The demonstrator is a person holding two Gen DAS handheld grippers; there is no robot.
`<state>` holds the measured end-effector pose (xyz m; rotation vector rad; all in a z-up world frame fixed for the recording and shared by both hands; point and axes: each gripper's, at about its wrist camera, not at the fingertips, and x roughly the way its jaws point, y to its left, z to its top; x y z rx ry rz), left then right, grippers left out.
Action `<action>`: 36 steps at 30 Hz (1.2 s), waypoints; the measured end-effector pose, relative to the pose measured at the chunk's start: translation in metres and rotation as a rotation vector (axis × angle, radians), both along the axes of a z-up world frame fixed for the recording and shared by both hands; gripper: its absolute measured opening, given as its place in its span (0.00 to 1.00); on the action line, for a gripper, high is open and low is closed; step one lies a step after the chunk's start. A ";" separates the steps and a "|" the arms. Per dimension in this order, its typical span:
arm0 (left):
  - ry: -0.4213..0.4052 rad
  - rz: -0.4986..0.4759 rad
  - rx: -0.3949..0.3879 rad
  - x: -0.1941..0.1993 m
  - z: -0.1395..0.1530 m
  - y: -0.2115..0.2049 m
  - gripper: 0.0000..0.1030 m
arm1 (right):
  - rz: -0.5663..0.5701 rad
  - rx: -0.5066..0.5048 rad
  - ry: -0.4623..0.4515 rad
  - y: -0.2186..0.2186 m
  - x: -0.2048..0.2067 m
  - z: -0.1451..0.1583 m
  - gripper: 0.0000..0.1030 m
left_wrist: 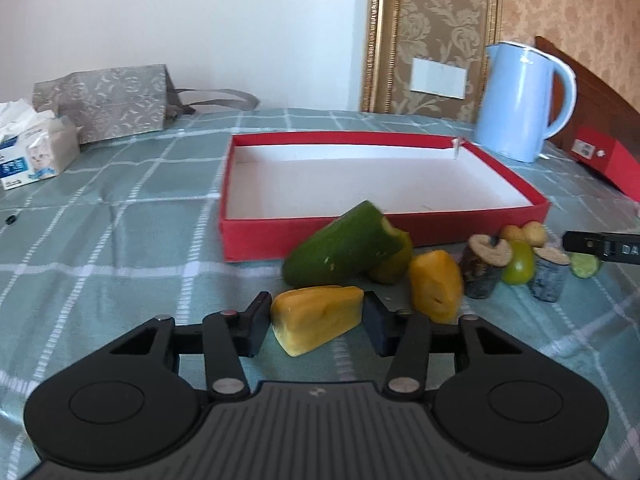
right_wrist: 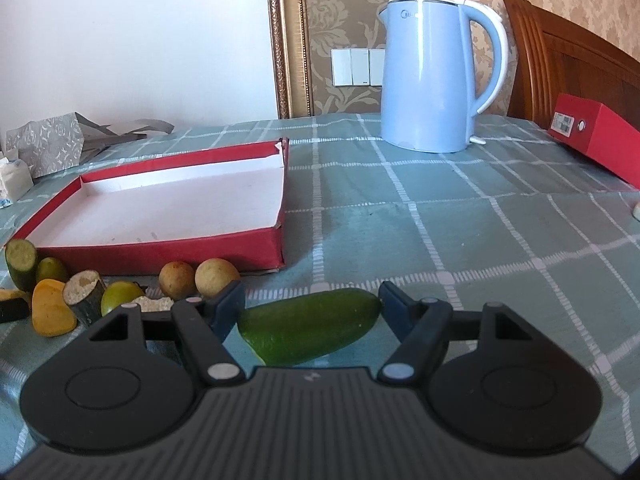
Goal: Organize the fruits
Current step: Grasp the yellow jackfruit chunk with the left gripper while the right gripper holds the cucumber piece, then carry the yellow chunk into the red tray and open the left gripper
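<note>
Pinching the yellow-orange fruit wedge [left_wrist: 318, 324] squarely, the left gripper [left_wrist: 316, 326] should lift it clear over the shallow red cardboard tray's [left_wrist: 400, 232] near wall, while the right gripper [right_wrist: 310, 312] straddles the green cucumber piece [right_wrist: 310, 326], grip uncertain.

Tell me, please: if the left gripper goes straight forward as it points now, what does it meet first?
The left gripper already has the yellow fruit piece between its jaws. Straight ahead, it would probably push that piece into the green cucumber chunk, though depth is unclear.
</note>
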<state>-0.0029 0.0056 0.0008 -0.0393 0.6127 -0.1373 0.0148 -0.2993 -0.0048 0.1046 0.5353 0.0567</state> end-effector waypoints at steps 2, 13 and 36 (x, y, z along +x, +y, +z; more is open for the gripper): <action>-0.013 0.000 0.011 -0.003 0.001 -0.001 0.46 | -0.002 0.003 -0.001 -0.001 0.001 0.000 0.70; -0.092 -0.044 -0.027 -0.018 0.017 0.005 0.46 | 0.009 0.031 0.002 -0.004 0.002 -0.003 0.70; -0.149 0.001 -0.085 0.067 0.045 0.010 0.46 | 0.020 0.104 0.006 -0.011 0.004 -0.006 0.70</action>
